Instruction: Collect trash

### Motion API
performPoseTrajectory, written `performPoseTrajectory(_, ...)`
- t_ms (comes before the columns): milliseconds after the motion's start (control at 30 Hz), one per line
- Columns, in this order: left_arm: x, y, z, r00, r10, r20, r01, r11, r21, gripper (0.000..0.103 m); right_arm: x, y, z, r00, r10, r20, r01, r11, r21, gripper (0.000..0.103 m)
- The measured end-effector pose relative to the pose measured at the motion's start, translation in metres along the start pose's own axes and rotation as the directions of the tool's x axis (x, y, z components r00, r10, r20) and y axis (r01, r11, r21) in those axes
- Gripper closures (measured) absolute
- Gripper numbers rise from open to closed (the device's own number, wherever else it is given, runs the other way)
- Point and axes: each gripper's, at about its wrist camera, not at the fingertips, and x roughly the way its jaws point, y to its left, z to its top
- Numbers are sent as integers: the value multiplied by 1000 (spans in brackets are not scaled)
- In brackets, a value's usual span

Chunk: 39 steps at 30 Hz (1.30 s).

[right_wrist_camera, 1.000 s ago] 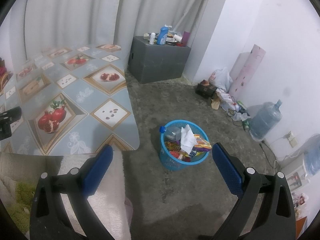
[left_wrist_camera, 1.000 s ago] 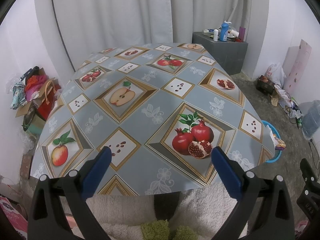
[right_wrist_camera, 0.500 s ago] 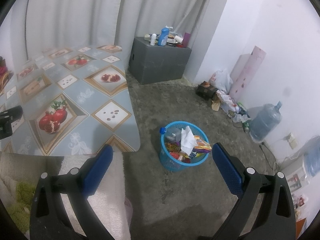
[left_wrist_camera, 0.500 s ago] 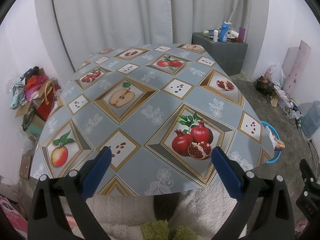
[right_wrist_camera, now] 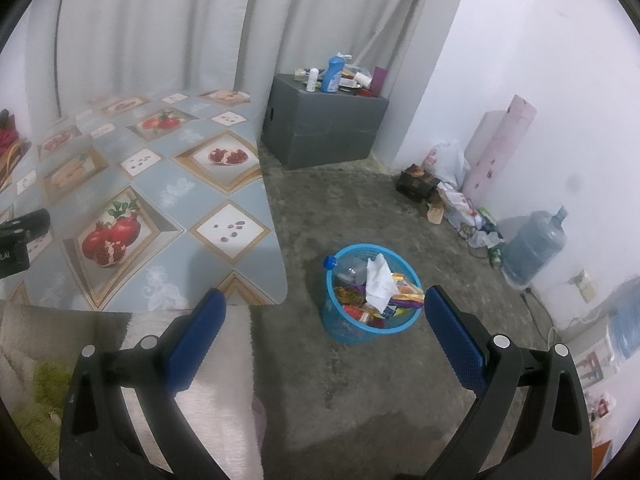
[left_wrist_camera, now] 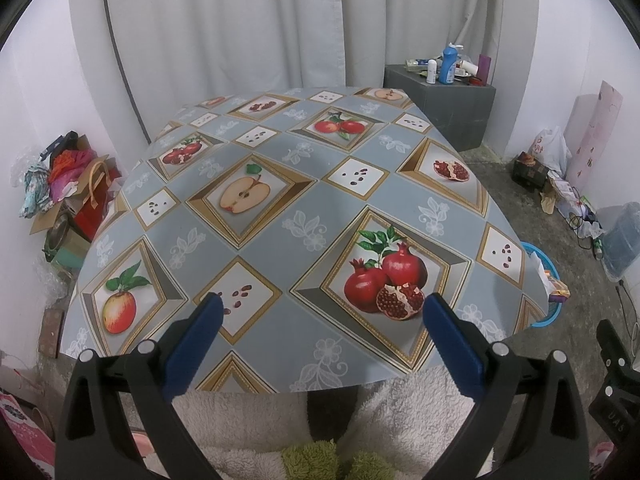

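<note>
The left gripper [left_wrist_camera: 320,312] hovers over the near edge of the table [left_wrist_camera: 304,208], its blue fingers [left_wrist_camera: 192,336] spread wide with nothing between them, and the fruit-patterned cloth below shows no loose litter at all. The right gripper [right_wrist_camera: 322,312] is just as wide open and just as empty, looking down at the blue basket [right_wrist_camera: 352,328] that stands on the concrete floor [right_wrist_camera: 360,392] just beside the table's corner. The trash [right_wrist_camera: 378,284] — a white tissue, bright wrappers, a clear bottle with a blue cap — is already heaped in that basket up to the rim, so the collecting looks all but done. The risks from here are mostly of undoing it. The basket seems light and full, so a low swing of the right gripper could clip the rim and tip it, or brush the tissue and the topmost wrappers, which poke above the rim, out onto the floor. Pressing anything more onto the heap would likely push pieces over the side. The two grippers are also near each other — the left one's body shows at the edge of the right view — so a careless sweep could knock them together.
</note>
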Motion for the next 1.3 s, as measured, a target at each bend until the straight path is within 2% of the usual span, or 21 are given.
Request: performPoseTrajectory(1300,0,1,0,1000,-1,-1,1,1000,1,5,-2,6,-2,1000,-3,2,3,1000,6,8)
